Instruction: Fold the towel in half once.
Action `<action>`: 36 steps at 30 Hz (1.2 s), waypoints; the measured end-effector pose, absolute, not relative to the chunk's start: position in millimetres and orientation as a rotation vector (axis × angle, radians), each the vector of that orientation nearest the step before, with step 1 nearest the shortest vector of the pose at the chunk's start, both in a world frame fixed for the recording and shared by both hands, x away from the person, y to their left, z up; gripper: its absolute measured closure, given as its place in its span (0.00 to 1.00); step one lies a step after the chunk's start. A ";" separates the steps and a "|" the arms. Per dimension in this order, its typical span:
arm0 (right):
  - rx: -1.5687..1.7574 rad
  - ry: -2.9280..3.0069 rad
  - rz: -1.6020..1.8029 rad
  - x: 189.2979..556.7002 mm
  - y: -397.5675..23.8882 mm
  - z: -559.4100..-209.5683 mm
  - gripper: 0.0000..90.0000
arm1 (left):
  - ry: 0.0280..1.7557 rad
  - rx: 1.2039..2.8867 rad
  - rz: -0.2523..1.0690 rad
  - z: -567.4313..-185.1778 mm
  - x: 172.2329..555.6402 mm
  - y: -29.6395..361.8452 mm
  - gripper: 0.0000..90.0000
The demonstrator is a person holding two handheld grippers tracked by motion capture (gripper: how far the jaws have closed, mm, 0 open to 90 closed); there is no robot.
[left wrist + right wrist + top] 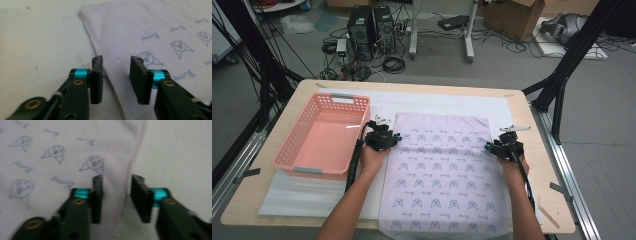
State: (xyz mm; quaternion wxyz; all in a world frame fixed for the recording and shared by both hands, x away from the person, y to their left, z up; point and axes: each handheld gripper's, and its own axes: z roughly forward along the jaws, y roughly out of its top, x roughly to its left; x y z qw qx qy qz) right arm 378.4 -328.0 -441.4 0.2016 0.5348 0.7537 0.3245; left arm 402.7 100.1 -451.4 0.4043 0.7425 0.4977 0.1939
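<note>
A pale lilac towel (439, 170) printed with small blue faces lies flat on the table and hangs over the near edge. My left gripper (394, 137) sits low at the towel's left hem, near the far corner. In the left gripper view its jaws (116, 61) stand apart astride the stitched hem (106, 68), with a gap on both sides. My right gripper (488, 146) is at the towel's right hem. In the right gripper view its jaws (116, 178) likewise straddle the hem (127, 170) and are parted. Neither pair presses the cloth.
A pink plastic basket (292, 142) stands empty at the left of the table, close to my left hand. A white foam mat (302, 197) lies under the towel and basket. Black frame legs (562, 75) flank the table; computers and cables lie on the floor beyond.
</note>
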 end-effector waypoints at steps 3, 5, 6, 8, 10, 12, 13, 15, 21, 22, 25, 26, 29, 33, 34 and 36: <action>1.492 2.124 0.934 377.7 -326.2 -441.7 0.93 | 1.232 1.885 0.481 -451.6 402.2 99.7 0.84; 1.498 2.123 0.938 377.5 -326.1 -441.6 0.94 | 1.207 1.905 0.479 -451.3 400.9 97.1 0.93; 1.504 2.122 0.944 377.5 -326.5 -441.7 0.95 | 1.198 1.907 0.481 -451.5 400.6 95.9 0.95; 1.506 2.121 0.946 377.5 -327.0 -441.5 0.95 | 1.207 1.902 0.465 -451.1 401.0 96.7 0.96; 1.504 2.119 0.940 377.2 -326.4 -441.0 0.95 | 1.217 1.883 0.453 -450.7 401.2 97.2 0.97; 1.490 2.106 0.933 377.2 -327.5 -440.0 0.96 | 1.217 1.849 0.465 -447.8 400.7 98.0 0.97; 1.490 2.091 0.940 377.0 -329.2 -438.9 0.96 | 1.222 1.815 0.463 -445.3 400.8 100.0 0.97; 1.493 2.051 0.987 376.8 -334.4 -435.1 0.96 | 1.236 1.756 0.476 -439.8 400.7 103.8 0.98; 1.503 2.006 1.052 372.5 -343.1 -427.0 0.96 | 1.230 1.729 0.474 -430.9 398.0 106.5 0.98; 1.499 2.005 1.064 371.2 -343.1 -426.2 0.96 | 1.229 1.725 0.464 -430.1 397.2 106.8 0.98; 1.483 2.011 1.090 365.5 -343.6 -422.4 0.96 | 1.213 1.712 0.441 -423.8 392.6 108.8 0.98; 1.475 2.018 1.091 363.0 -344.2 -420.7 0.96 | 1.207 1.711 0.437 -421.1 390.8 109.5 0.98; 1.450 2.012 1.117 354.4 -347.4 -414.9 0.96 | 1.193 1.725 0.444 -413.8 384.3 110.7 0.98; 1.429 2.008 1.172 340.9 -352.6 -409.0 0.96 | 1.169 1.732 0.425 -406.7 371.5 113.5 0.98; 1.424 2.008 1.181 337.3 -352.8 -408.1 0.96 | 1.160 1.731 0.422 -405.4 367.4 113.8 0.98; 1.421 2.009 1.194 329.4 -353.2 -406.8 0.96 | 1.144 1.733 0.414 -403.3 359.1 114.6 0.97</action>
